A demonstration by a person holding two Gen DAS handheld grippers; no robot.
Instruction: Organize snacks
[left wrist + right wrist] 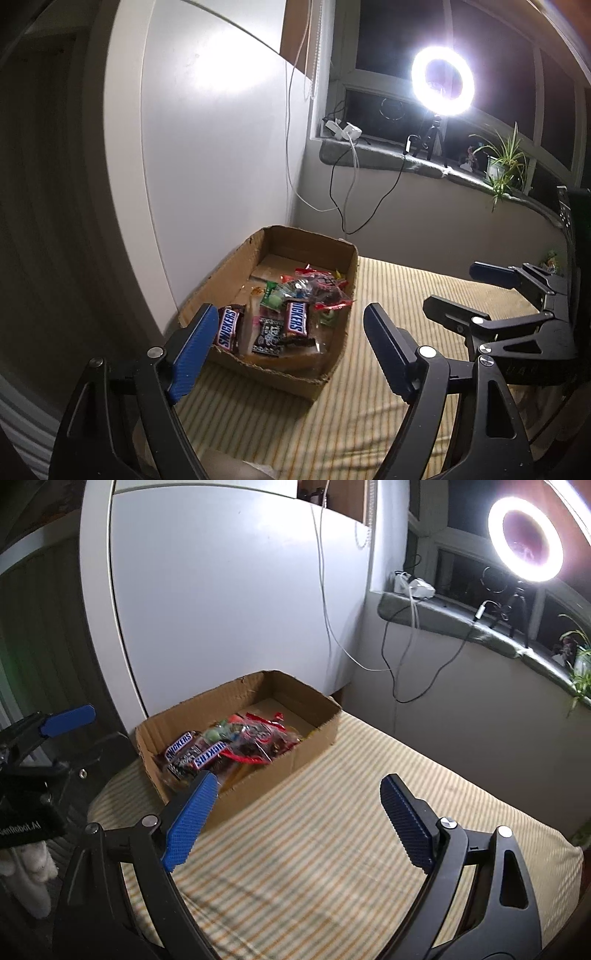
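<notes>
A low cardboard box (295, 376) (266, 779) sits on a striped cloth against a white panel. It holds two Snickers bars (297, 319) (180, 746), a dark patterned packet (269, 336) and a clear bag of red-wrapped candies (321, 286) (258, 738). My left gripper (291, 317) hovers over the box's near end, open and holding nothing. My right gripper (298, 781) is open too, above the cloth just right of the box, with nothing between its blue pads. Each gripper also shows in the other's view: the right gripper (450, 286) and the left gripper (92, 731).
The striped cloth (369, 406) (332, 849) stretches right of the box. A bright ring light (442, 80) (525, 539) stands on the windowsill beside a potted plant (504, 162), with cables hanging down the wall. Some small colourful wrappers (552, 260) lie at the far right.
</notes>
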